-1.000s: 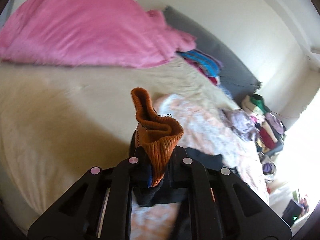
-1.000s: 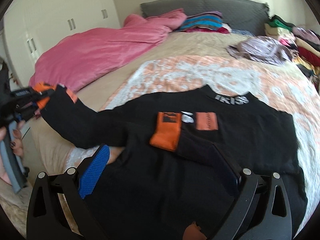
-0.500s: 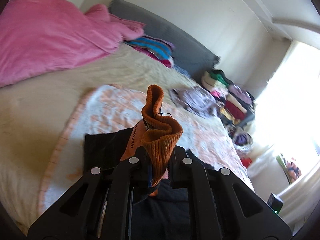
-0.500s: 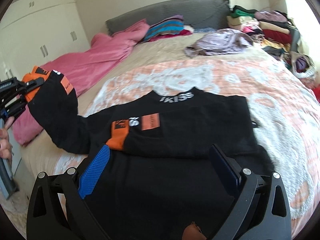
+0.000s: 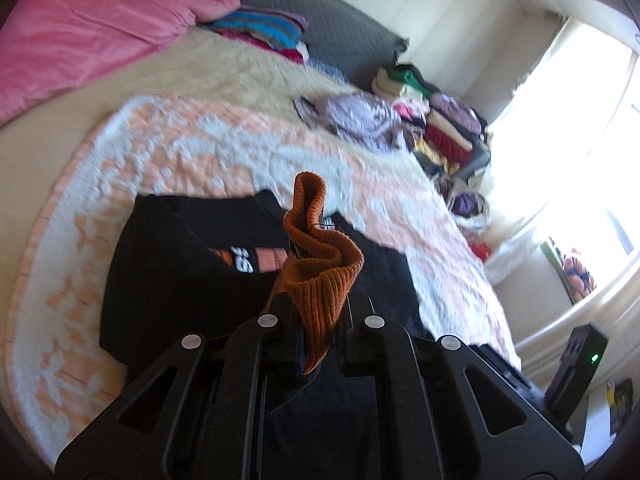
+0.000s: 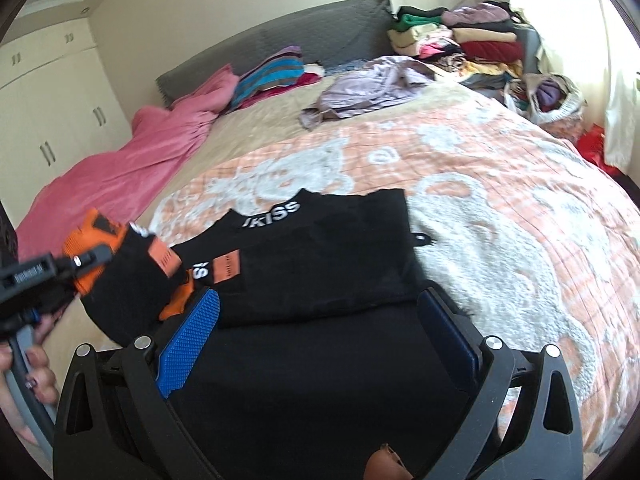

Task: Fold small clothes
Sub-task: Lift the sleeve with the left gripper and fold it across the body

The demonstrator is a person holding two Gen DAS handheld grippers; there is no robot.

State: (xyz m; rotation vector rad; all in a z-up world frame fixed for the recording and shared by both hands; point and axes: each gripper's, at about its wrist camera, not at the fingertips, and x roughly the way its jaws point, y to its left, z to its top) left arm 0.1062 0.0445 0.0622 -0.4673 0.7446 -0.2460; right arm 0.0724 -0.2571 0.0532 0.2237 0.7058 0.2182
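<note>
A black sweater (image 6: 320, 264) with white neck lettering and orange patches lies on the orange-and-white blanket (image 6: 500, 200), one sleeve folded across its chest. My left gripper (image 5: 316, 320) is shut on the other sleeve's orange ribbed cuff (image 5: 320, 264), which sticks up between the fingers. In the right wrist view that gripper (image 6: 76, 264) holds the cuff (image 6: 92, 228) lifted above the sweater's left side, a person's hand (image 6: 28, 380) on its handle. My right gripper (image 6: 316, 300) is open over the sweater's lower part, with nothing between its blue pads (image 6: 188, 340).
A pink duvet (image 6: 120, 176) covers the bed's left side. A lilac garment (image 6: 372, 84) and striped fabrics (image 6: 272, 72) lie near the grey headboard (image 6: 280, 36). A pile of clothes (image 6: 460, 40) sits at the far right. White wardrobe doors (image 6: 48, 120) stand on the left.
My left gripper has carried the orange cuff and sleeve rightward, from beside the bed to over the sweater's body. The right gripper has shifted and rolled, and is still open.
</note>
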